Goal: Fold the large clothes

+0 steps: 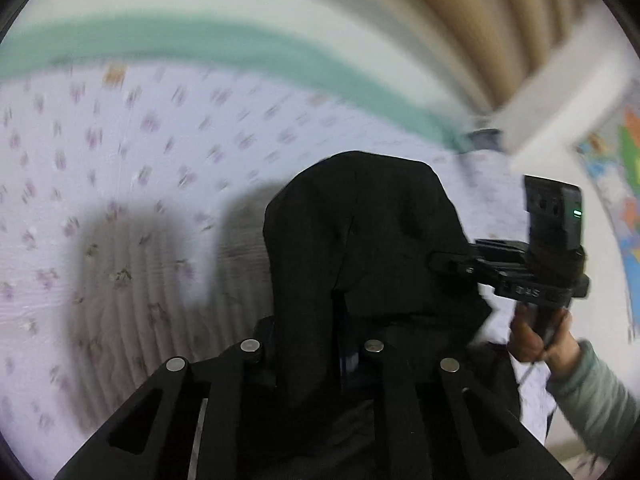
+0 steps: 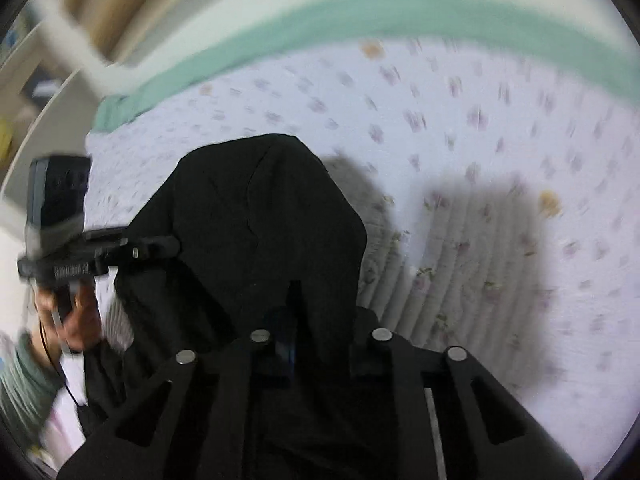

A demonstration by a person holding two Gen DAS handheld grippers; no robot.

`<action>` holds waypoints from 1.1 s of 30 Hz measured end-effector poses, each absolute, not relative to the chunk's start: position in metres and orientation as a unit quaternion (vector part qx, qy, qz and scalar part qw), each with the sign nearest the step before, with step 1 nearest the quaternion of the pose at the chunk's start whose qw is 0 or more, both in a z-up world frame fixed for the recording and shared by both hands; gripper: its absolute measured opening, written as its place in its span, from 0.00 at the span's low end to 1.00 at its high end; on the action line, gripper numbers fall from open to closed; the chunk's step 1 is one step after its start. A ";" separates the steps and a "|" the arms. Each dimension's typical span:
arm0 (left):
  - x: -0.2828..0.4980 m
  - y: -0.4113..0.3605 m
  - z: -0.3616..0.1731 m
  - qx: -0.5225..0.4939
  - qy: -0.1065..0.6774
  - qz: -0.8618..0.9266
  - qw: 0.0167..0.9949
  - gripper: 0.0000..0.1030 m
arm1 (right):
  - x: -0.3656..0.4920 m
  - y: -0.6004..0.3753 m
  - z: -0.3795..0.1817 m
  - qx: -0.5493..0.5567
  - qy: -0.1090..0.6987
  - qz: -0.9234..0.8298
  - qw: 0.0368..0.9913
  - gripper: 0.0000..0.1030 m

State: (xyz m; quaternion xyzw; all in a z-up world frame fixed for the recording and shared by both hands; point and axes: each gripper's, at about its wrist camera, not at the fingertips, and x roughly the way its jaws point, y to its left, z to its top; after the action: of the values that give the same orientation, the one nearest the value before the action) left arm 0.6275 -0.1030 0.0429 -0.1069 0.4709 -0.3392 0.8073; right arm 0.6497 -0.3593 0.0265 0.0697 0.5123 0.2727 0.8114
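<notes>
Your left gripper and right gripper each pinch the black garment, which drapes forward over both sets of fingers above the floral quilt, 2 grips side by side.

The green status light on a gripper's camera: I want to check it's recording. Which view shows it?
Left wrist view: the right gripper carries a camera with the green light lit. The right wrist view shows none.

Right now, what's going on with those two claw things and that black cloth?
Left gripper and right gripper both shut on black garment. Garment lifted, draped over both grippers above the floral bedsheet. Nothing in the way.
</notes>
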 end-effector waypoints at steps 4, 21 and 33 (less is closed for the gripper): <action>0.557 -0.102 0.097 -0.043 0.416 -0.362 0.833 0.16 | 0.586 -0.364 0.086 0.029 0.457 0.288 0.841 0.17; 0.290 -0.111 0.058 0.106 0.475 -0.333 0.808 0.22 | 0.321 -0.347 0.086 -0.017 0.485 0.256 0.836 0.21; 0.252 -0.052 0.108 0.006 0.474 -0.300 0.828 0.39 | 0.275 -0.377 0.122 0.018 0.526 0.215 0.823 0.58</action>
State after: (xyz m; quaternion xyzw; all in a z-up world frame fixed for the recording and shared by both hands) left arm 0.2516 -0.0515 0.1077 0.0058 0.4741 -0.3002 0.8277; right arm 0.2748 -0.3772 0.1218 0.0175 0.5259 0.2148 0.8228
